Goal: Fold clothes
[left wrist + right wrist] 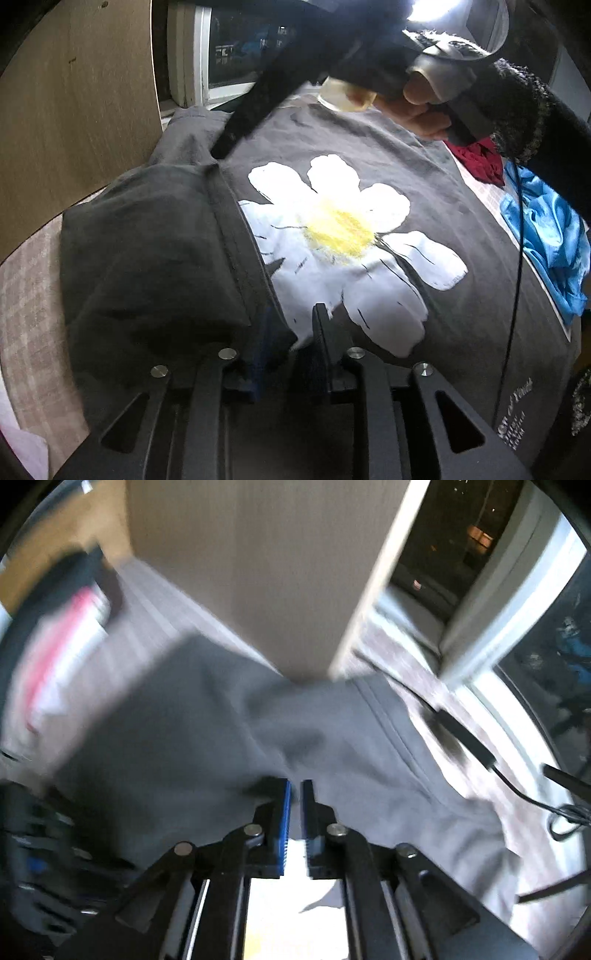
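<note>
My left gripper (291, 332) pinches the folded edge of the dark grey daisy T-shirt (369, 184) spread on the bed. My right hand (417, 103) reaches across above it — right gripper (295, 794) nearly together, grey cloth between its pads.

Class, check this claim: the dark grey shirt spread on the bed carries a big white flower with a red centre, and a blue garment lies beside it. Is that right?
Not quite. The flower print on the dark grey shirt has a yellow centre, not red, as the left wrist view shows. The blue garment does lie beside it.
</note>
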Motion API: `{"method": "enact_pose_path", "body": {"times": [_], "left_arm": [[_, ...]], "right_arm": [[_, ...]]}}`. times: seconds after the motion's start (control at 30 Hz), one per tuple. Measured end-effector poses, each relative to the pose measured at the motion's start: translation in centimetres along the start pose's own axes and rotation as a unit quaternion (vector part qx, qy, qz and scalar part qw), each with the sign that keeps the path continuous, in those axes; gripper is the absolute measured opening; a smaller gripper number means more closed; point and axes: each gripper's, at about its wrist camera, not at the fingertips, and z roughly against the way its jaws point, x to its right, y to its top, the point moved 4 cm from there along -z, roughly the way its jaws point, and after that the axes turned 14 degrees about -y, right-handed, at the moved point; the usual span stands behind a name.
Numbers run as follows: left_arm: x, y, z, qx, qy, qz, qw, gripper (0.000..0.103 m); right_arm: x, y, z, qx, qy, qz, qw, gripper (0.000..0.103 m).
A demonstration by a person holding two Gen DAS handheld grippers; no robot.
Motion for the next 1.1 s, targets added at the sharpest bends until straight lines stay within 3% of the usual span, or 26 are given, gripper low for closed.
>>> {"method": "enact_pose_path", "body": {"times": [0.07, 0.13, 0.2, 0.33, 0.53, 0.67, 0.8, 0.9, 1.1], "left_arm": [[-0.1, -0.7, 2.2, 0.014, 0.015, 0.003, 0.9998, 0.029], [-1.2, -1.9, 4.8, 0.037, 0.032, 0.036, 0.9982, 0.037], [-2.6, -3.5, 7.4, 0.059, 0.049, 0.081, 0.9938, 0.037], [-5.3, -6.8, 10.3, 0.09, 0.076, 0.158, 0.9804, 0.037], [-6.4, -5.9, 7.9, 0.091, 0.056, 0.158, 0.9816, 0.036], [-6.6, -6.3, 5.5, 0.045, 0.092, 0.13, 0.9862, 0.031], [-7.6, -7.4, 7.1, 0.046, 0.139, 0.163, 0.9756, 0.031], [-8.2, -8.2, 8.5, 0.049, 0.17, 0.191, 0.9656, 0.031], [-5.5, -8.9, 10.6, 0.077, 0.126, 0.183, 0.972, 0.031]], "right_arm": [[-0.1, 0.0, 0.2, 0.0, 0.001, -0.011, 1.0, 0.023], [-0.7, 0.3, 1.1, 0.021, 0.028, -0.019, 0.999, 0.023], [-1.6, 0.6, 1.9, 0.044, 0.061, -0.024, 0.997, 0.023], [-4.6, 1.3, 0.0, 0.034, 0.079, -0.003, 0.996, 0.023], [-7.9, 2.4, -1.2, 0.023, 0.061, 0.021, 0.998, 0.024], [-9.7, 3.0, -1.6, 0.019, 0.053, 0.03, 0.998, 0.024], [-6.0, 1.1, 3.0, 0.045, 0.1, -0.05, 0.993, 0.025], [-3.0, -1.5, 6.7, 0.06, 0.107, -0.115, 0.986, 0.037], [0.4, -8.8, 13.4, 0.077, 0.097, -0.207, 0.971, 0.038]]}}
